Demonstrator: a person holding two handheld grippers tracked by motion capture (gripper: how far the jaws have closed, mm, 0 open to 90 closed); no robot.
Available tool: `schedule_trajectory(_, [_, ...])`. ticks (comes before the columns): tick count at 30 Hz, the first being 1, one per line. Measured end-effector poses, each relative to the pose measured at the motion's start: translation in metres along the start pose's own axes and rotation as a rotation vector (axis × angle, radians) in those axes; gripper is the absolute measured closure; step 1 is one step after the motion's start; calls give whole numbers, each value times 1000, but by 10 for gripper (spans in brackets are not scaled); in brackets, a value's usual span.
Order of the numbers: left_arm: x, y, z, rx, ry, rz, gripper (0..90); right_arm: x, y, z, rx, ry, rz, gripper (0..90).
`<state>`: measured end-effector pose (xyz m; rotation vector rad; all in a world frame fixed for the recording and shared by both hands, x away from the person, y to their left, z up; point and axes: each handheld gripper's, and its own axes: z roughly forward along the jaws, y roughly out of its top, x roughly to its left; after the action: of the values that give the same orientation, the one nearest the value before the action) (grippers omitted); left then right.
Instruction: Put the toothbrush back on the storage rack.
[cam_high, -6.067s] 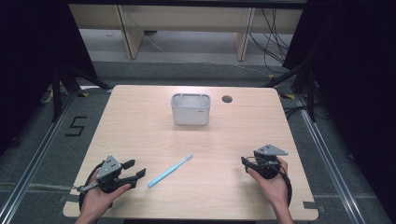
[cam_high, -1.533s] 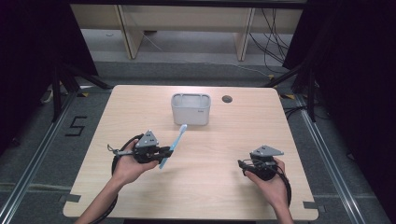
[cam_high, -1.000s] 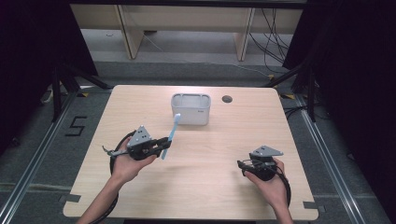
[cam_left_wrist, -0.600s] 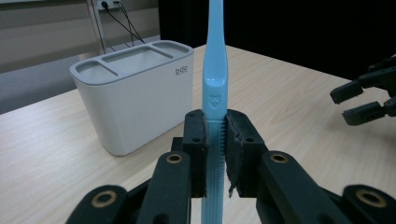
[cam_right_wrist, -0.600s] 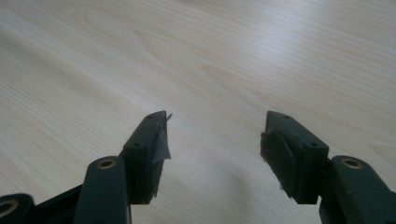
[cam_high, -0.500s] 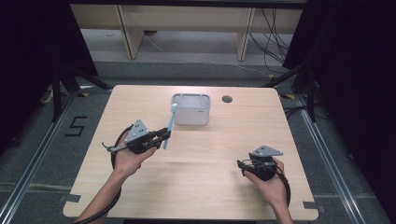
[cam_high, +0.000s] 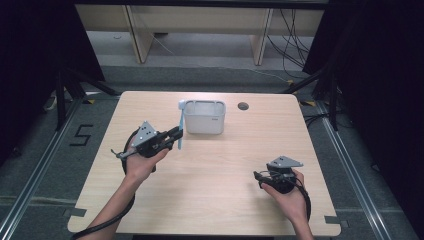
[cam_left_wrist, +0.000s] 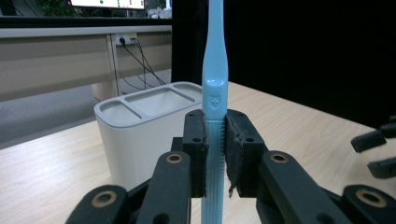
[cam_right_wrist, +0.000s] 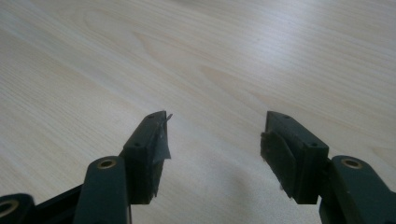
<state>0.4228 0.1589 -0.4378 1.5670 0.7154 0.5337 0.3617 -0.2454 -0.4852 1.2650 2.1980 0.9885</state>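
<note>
Light wood-grain table (cam_high: 210, 195) with rounded corners, a small dark round hole (cam_high: 243, 106) near the far edge, notches in the near corners. Grey floor around it, a "5" marked on the floor (cam_high: 81, 135) at left. Black curtains both sides, dark stand legs, cables on the floor at far right, pale wooden furniture legs behind the table.

White compartmented holder (cam_high: 204, 116) stands on the table near the far edge, middle. Left gripper (cam_high: 175, 135) is clamped on a light blue toothbrush (cam_high: 180, 125), held upright, head up, just beside the holder's left wall; in the left gripper view the toothbrush handle (cam_left_wrist: 215, 121) sits squeezed between the two pads, holder (cam_left_wrist: 140, 126) right behind it.

Right gripper (cam_high: 260, 176) sits low over the table at near right, well apart from the holder, hand (cam_high: 290, 197) wrapped around it. In the right gripper view its jaws are spread wide, nothing between them, bare wood (cam_right_wrist: 196, 60) beneath.
</note>
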Motion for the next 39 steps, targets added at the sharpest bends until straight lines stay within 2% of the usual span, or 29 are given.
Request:
schedule_trajectory(4, [2,0,2,-20,2,-4,786,-1,0,1,-4,3,-16,412])
schedule_trajectory(6, [3,1,4,-26,-1,7,786,-4,0,1,-12,-8,-47,412])
schedule_trajectory(7, [3,2,5,-32,-1,22,786,-3,0,1,-13,-7,-49,412])
schedule_trajectory(10, [3,5,7,-45,-2,27,786,-2,1,0,-10,-2,-42,412])
schedule_trajectory(11, [3,6,8,-52,-1,26,786,-3,0,0,-16,-8,-58,412])
schedule_trajectory(12, [3,6,8,-52,-1,26,786,-3,0,0,-16,-8,-58,412])
schedule_trajectory(13, [3,8,10,-55,-1,25,786,-1,1,0,-11,1,-31,412])
schedule_trajectory(16, [6,10,14,-68,0,19,786,2,0,0,-7,7,-6,411])
schedule_trajectory(18, [8,12,17,-67,6,20,786,1,-1,0,-14,2,-25,411])
schedule_trajectory(22, [14,15,22,-75,17,13,786,2,1,-2,-7,10,-12,410])
schedule_trajectory(23, [14,15,22,-75,17,13,786,-1,0,-1,-18,5,-41,410])
schedule_trajectory(24, [17,15,24,-78,26,10,786,-1,0,-1,-21,1,-43,410])
schedule_trajectory(25, [18,16,25,-79,28,9,786,-1,0,-2,-20,-3,-38,410])
schedule_trajectory(26, [19,16,26,-81,29,8,786,1,0,-2,-6,8,3,410])
schedule_trajectory(27, [21,17,27,-81,31,6,786,-1,0,-2,-14,2,-22,410])
schedule_trajectory(28, [21,17,27,-79,35,3,786,-1,0,-2,-13,10,-19,410])
schedule_trajectory(29, [21,17,27,-79,35,3,786,-2,-1,-1,-19,6,-35,410])
schedule_trajectory(31, [24,20,30,-82,37,-2,786,-1,-1,-2,-14,1,-12,410])
schedule_trajectory(33, [25,21,32,-88,36,-1,786,-2,-1,-2,-16,1,-24,410])
schedule_trajectory(38, [27,26,36,-98,41,0,786,-1,-1,-2,-8,5,-3,409])
schedule_trajectory(39, [27,29,38,-100,44,-2,786,-2,-2,-1,-15,2,-15,409])
